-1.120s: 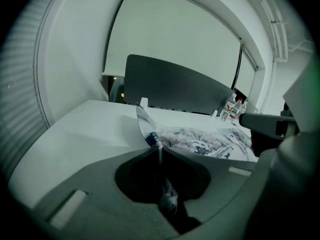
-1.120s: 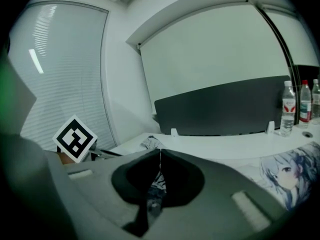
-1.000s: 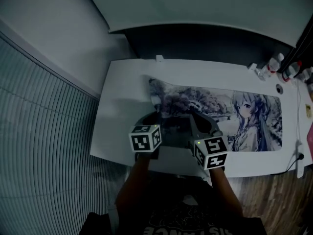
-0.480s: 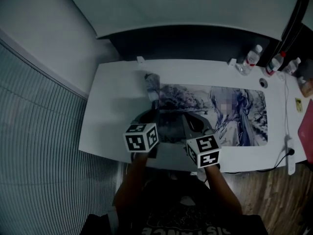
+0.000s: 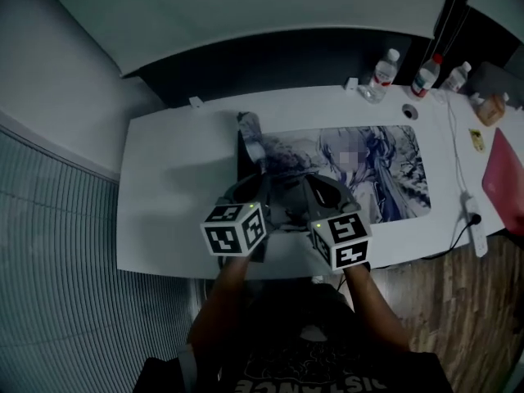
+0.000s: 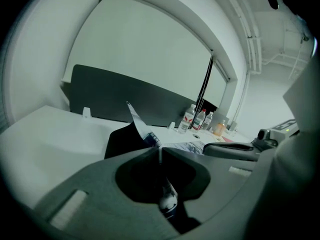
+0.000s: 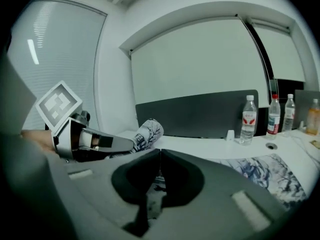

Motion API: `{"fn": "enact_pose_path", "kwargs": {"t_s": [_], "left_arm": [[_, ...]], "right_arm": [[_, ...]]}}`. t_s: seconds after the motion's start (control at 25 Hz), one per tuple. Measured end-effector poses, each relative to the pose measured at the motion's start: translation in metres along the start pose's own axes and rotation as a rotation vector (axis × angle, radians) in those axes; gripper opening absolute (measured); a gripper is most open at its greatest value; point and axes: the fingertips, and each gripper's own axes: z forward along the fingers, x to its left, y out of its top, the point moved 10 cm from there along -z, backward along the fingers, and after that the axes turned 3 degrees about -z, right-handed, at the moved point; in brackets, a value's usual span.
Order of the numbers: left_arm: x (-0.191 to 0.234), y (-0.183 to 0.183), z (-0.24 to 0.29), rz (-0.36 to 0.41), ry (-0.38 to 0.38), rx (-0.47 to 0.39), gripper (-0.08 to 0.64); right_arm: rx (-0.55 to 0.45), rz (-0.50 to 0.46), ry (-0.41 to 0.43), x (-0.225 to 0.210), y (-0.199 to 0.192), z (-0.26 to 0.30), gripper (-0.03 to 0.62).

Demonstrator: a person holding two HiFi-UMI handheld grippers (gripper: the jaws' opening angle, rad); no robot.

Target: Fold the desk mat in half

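On the white surface (image 5: pixel 164 162), the mat (image 5: pixel 385 166) lies across the middle and right of the frame, looking soft, light and bendy, best held by its thin left edge, where the left hand-held gripper (image 6: pixel 160 151) and right hand-held gripper (image 7: pixel 159 155) are both closed on it.

White desk (image 5: pixel 164 178), wooden floor (image 5: pixel 458 318)

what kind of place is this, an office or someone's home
Most likely an office: a long white desk backed by a dark partition panel, window blinds along one wall, and water bottles and a power strip near the desk mat.
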Motion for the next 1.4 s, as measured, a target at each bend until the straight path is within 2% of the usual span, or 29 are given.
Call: {"fn": "enact_pose_path", "kwargs": {"t_s": [0.2,0.56,1.04,1.4], "left_arm": [[-0.016,0.000,0.013,0.016,-0.093,0.016,0.026],[-0.057,-0.004,0.042,0.028,-0.200,0.025,0.026],[-0.148,-0.019,0.094,0.032,-0.176,0.024,0.026],[-0.221,-0.032,0.135,0.064,-0.203,0.059,0.026]], "right_arm": [[0.012,0.029,-0.078,-0.011,-0.003,-0.008,0.003],[0.010,0.036,-0.140,-0.042,-0.006,-0.025,0.003],[0.001,0.047,-0.130,-0.133,-0.021,-0.073,0.003],[0.010,0.072,-0.154,-0.199,-0.037,-0.110,0.003]]}}
